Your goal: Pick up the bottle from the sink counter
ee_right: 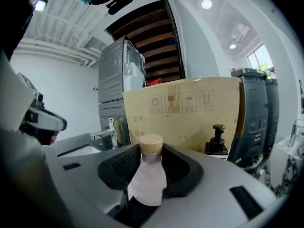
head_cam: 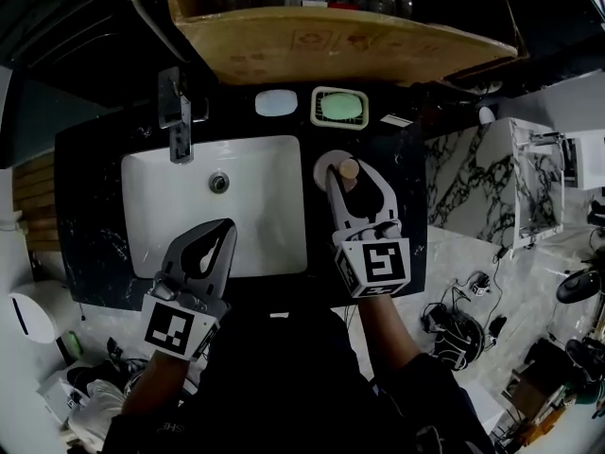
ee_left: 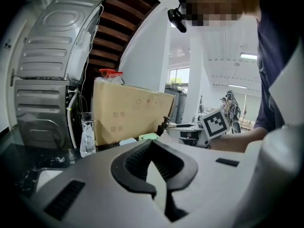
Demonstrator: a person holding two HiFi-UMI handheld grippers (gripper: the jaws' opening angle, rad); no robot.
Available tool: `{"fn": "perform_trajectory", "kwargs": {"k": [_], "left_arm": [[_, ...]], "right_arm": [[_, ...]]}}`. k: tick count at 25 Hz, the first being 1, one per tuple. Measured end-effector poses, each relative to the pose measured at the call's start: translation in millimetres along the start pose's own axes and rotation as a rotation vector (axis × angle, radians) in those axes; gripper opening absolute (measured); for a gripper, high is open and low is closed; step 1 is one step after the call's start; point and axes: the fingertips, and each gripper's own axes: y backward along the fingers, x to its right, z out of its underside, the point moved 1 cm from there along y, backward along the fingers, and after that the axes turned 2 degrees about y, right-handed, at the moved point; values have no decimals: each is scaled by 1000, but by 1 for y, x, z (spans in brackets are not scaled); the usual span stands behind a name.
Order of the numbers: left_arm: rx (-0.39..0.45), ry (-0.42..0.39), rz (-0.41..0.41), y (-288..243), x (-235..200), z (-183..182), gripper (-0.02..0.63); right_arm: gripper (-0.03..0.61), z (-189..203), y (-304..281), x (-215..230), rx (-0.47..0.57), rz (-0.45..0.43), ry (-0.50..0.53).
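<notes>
Head view: my right gripper (head_cam: 347, 176) clamps the bottle (head_cam: 349, 167) just right of the sink (head_cam: 274, 154); only its cap shows. My left gripper (head_cam: 227, 227) is over the sink.

Left gripper view: jaws together, empty.

Right gripper view: the bottle's base is hidden between my jaws.

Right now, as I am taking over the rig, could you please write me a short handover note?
Left gripper: fingers shut, empty, above the sink.
Right gripper: fingers shut on the bottle, which stands upright with its tan cap on, above the sink counter to the right of the sink.
Done: the bottle is gripped.
Left: I cannot tell whether its base is clear of the counter. If it is not, lift it clear.
</notes>
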Motion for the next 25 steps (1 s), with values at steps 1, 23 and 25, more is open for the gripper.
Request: {"fn": "perform_trajectory", "kwargs": {"k": [1, 23, 25], "left_arm": [[5, -1, 1, 1, 1, -2, 6], [101, -82, 20, 26, 16, -43, 6], [112, -87, 23, 29, 18, -46, 6]], "right_arm": [[150, -3, 2, -1, 2, -2, 0], [150, -91, 50, -20, 129, -33, 52], [150, -97, 54, -21, 139, -30, 49]]}}
